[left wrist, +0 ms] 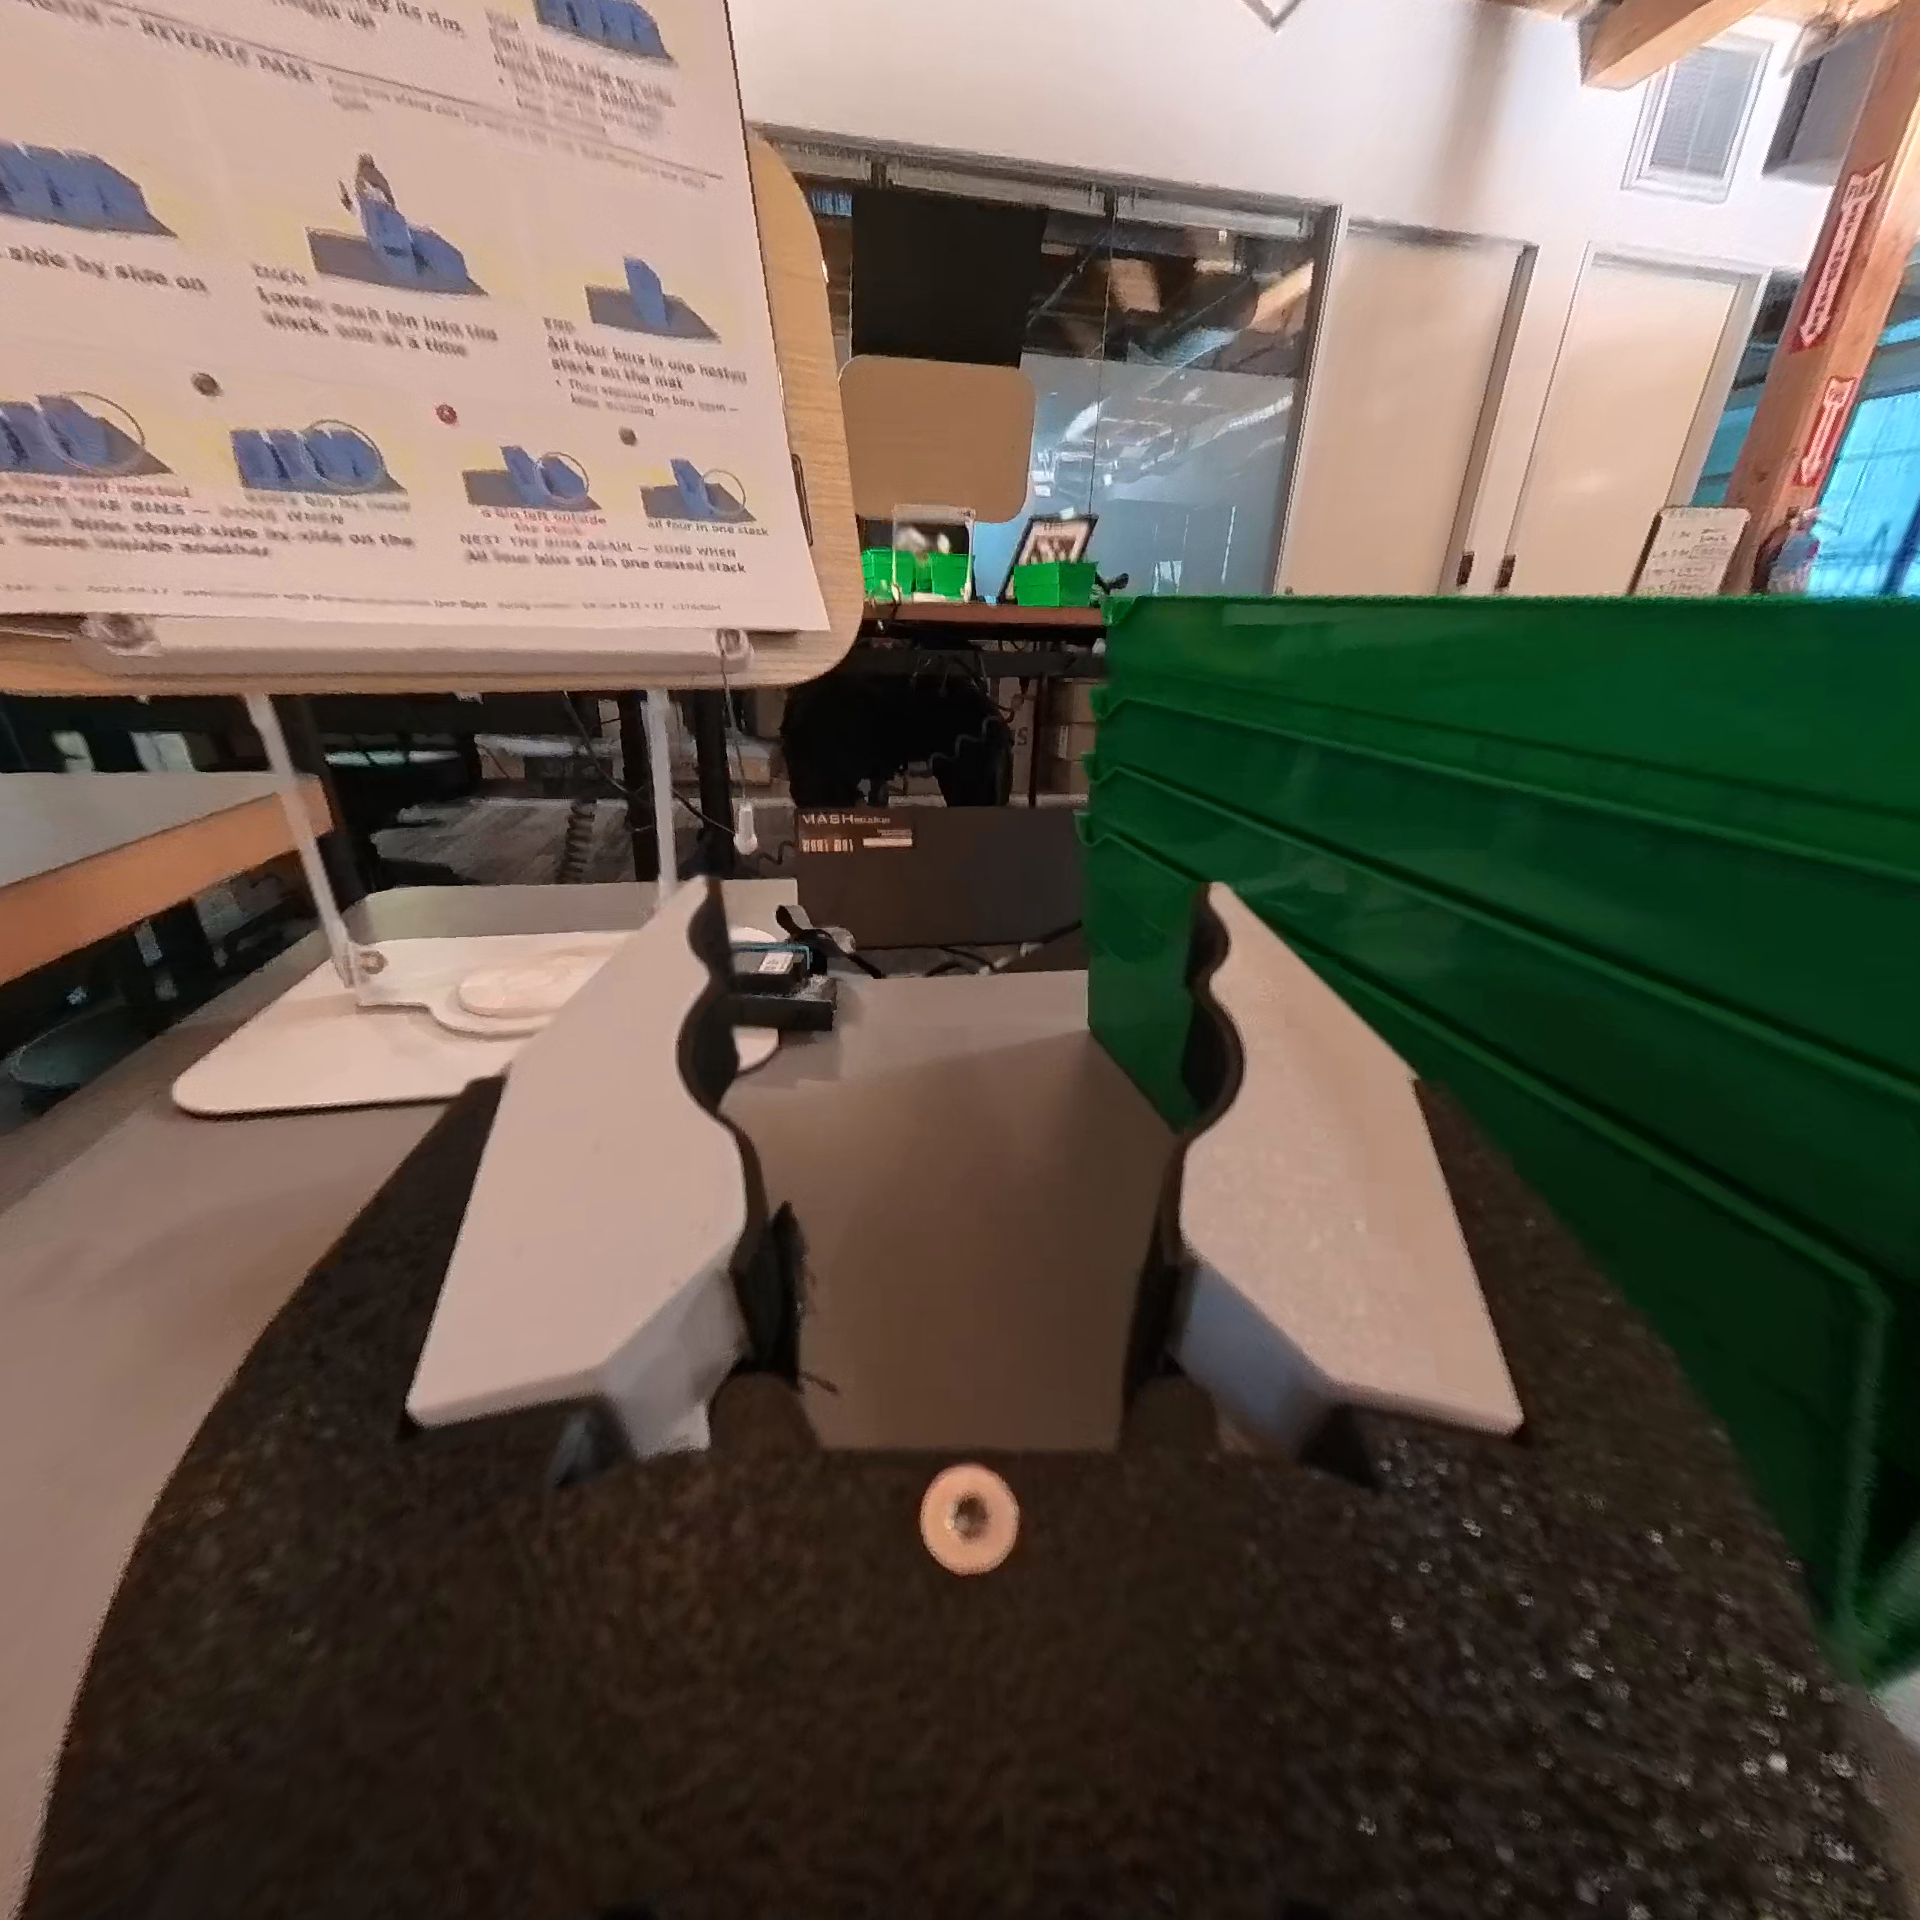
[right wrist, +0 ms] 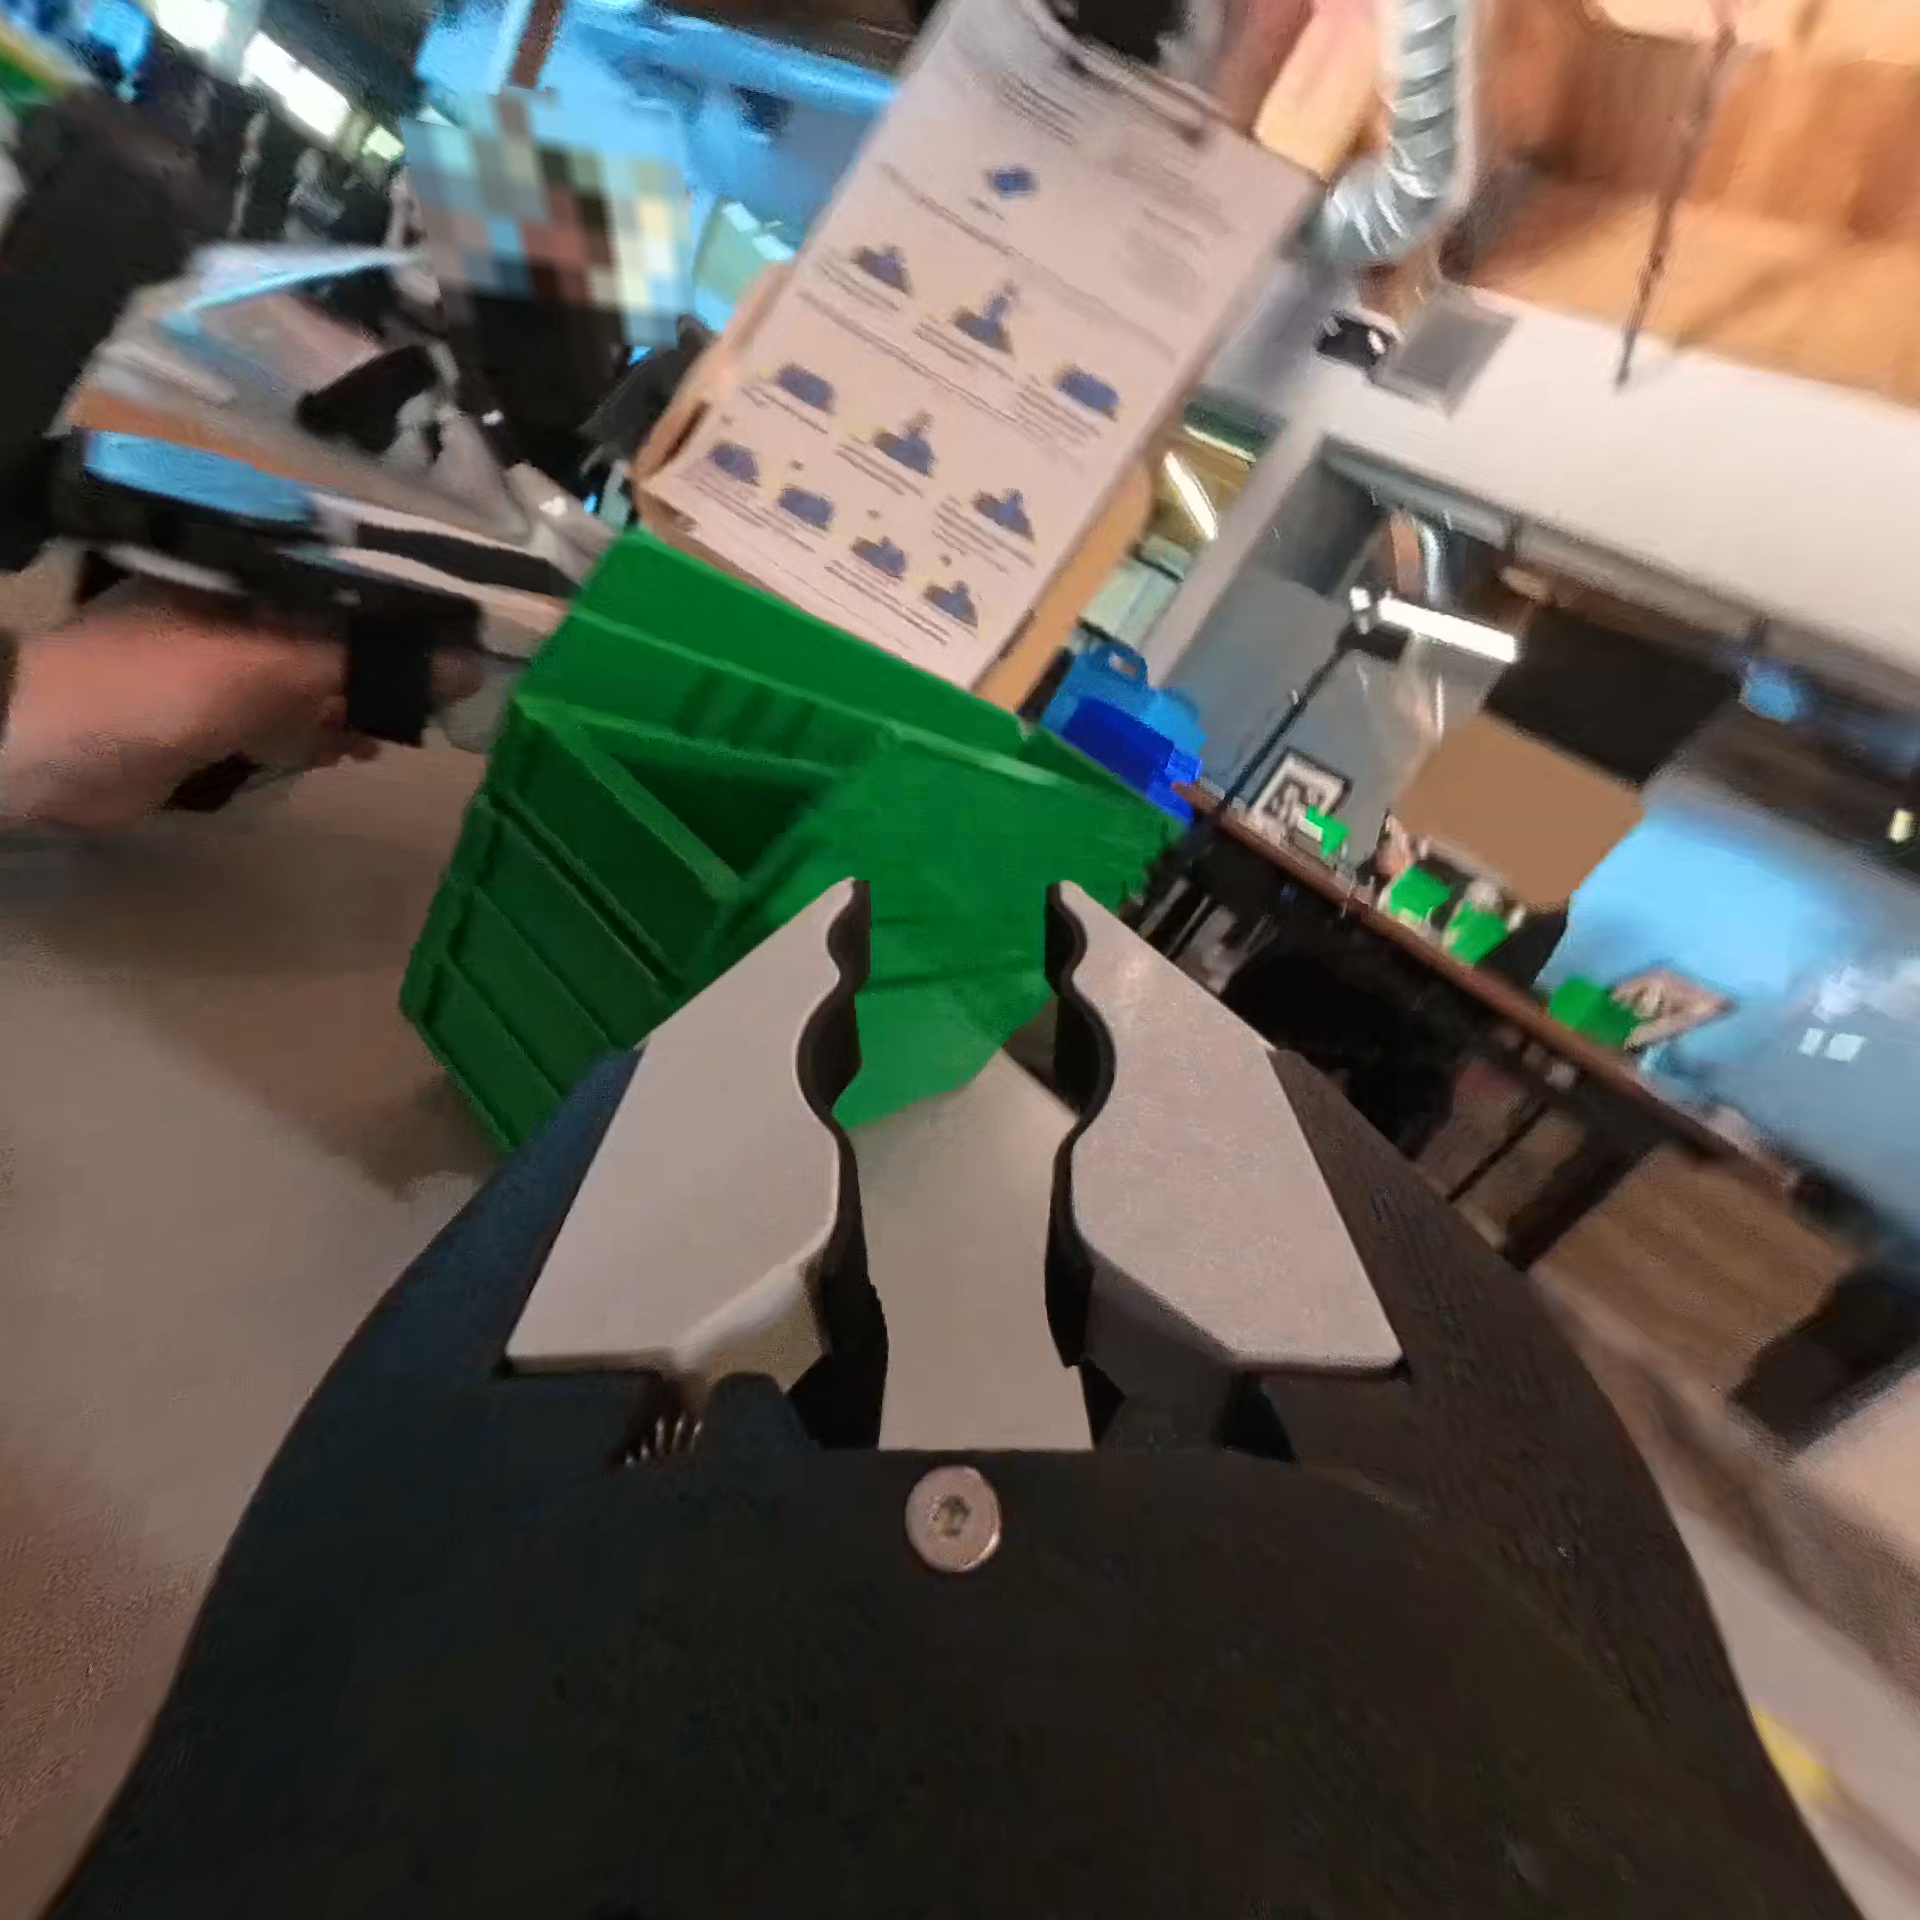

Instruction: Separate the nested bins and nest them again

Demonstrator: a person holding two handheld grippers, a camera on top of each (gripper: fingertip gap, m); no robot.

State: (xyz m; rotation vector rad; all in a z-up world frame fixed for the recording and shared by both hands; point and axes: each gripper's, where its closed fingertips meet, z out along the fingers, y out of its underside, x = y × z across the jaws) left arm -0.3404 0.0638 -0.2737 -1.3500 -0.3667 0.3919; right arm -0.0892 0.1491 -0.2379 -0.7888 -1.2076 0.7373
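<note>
Both tongs agape: left beside nested green bins, right facing stack.

The nested bins look like smooth green plastic with a slight gloss along their ribbed rims, and the bench under them has a plain matt grey top. Each hand-held gripper, left and right, has pale grey fingers with a fine, matt, faintly grainy surface, set in a rough, speckled black body with a shiny metal screw. The instruction sheet is white printed paper clipped to a light wood-grain board.
</note>
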